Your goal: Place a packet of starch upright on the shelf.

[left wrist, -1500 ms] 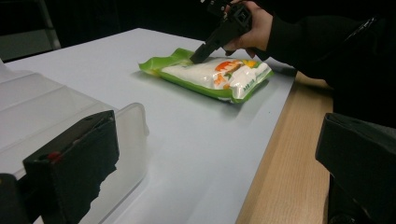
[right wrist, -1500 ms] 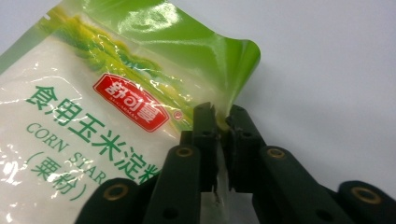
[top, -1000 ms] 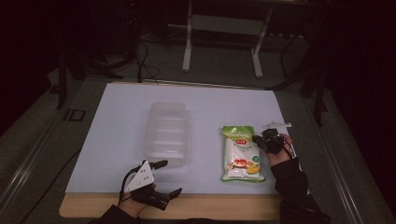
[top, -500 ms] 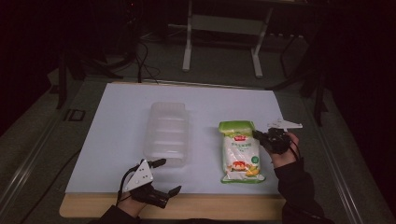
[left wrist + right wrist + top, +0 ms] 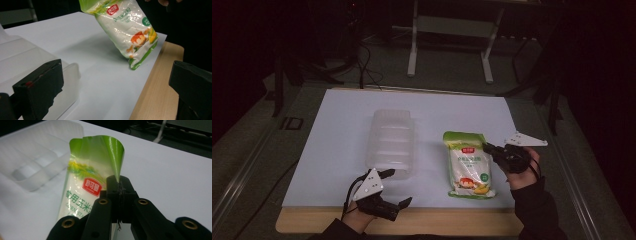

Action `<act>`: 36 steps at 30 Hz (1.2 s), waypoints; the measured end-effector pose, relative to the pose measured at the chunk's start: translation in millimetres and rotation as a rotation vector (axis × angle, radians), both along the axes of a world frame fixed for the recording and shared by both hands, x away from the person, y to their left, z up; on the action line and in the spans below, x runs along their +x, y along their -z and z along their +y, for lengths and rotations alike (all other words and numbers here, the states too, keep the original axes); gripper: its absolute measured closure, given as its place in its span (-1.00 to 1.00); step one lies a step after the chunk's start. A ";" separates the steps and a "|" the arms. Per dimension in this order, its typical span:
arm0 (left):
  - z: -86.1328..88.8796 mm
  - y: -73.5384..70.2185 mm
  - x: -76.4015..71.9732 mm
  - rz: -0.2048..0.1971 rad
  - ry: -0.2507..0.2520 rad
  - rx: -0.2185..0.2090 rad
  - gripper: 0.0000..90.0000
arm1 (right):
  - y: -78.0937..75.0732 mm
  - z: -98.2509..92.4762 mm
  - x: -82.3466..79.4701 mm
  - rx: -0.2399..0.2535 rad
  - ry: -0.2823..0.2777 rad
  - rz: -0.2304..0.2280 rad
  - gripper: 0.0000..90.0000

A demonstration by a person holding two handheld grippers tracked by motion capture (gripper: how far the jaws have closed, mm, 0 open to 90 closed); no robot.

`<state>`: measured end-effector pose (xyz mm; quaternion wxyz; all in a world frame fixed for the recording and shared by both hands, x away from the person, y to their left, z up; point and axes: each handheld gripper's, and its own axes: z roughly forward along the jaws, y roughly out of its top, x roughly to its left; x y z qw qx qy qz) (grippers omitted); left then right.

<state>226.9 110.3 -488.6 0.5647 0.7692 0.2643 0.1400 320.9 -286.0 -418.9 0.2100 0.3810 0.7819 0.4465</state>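
We see the right hand come in from the bottom of the high view, with its sleeve low at the tabletop's near edge and the wrist bent so the right claw points left at the bag. That claw is pressed together and pinches the green top edge of the bag. The left hand sits low at the near edge of the tabletop, and its left claw points toward the clear plastic box. Its two jaws are spread wide with nothing between them. From above, the bag looks as if it lies flat on the white tabletop, just right of the clear box and apart from it. The left claw view tells us more: the top of the bag is lifted and the bag leans, with only its bottom corner down on the white sheet near the wooden edge. It also shows one black jaw in front of the box corner. The right claw view shows the pinch up close: the shiny green flap curls up out of the shut jaws, a red label sits under it, and the box lies behind, with ridges in its bottom.
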 end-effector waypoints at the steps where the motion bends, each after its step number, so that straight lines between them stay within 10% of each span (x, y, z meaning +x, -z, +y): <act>1: -1.6 -1.3 1.2 0.007 0.001 -0.006 -1.00 | -1.3 0.7 -1.7 0.005 -0.006 -0.002 0.98; 20: -61.2 -36.5 35.7 -0.004 0.093 0.063 -1.00 | -9.2 -12.6 -39.2 0.109 -0.152 -0.033 0.97; 36: -117.5 -36.2 76.0 0.106 0.174 0.065 -1.00 | -5.2 -33.1 -60.0 0.119 -0.149 -0.019 0.97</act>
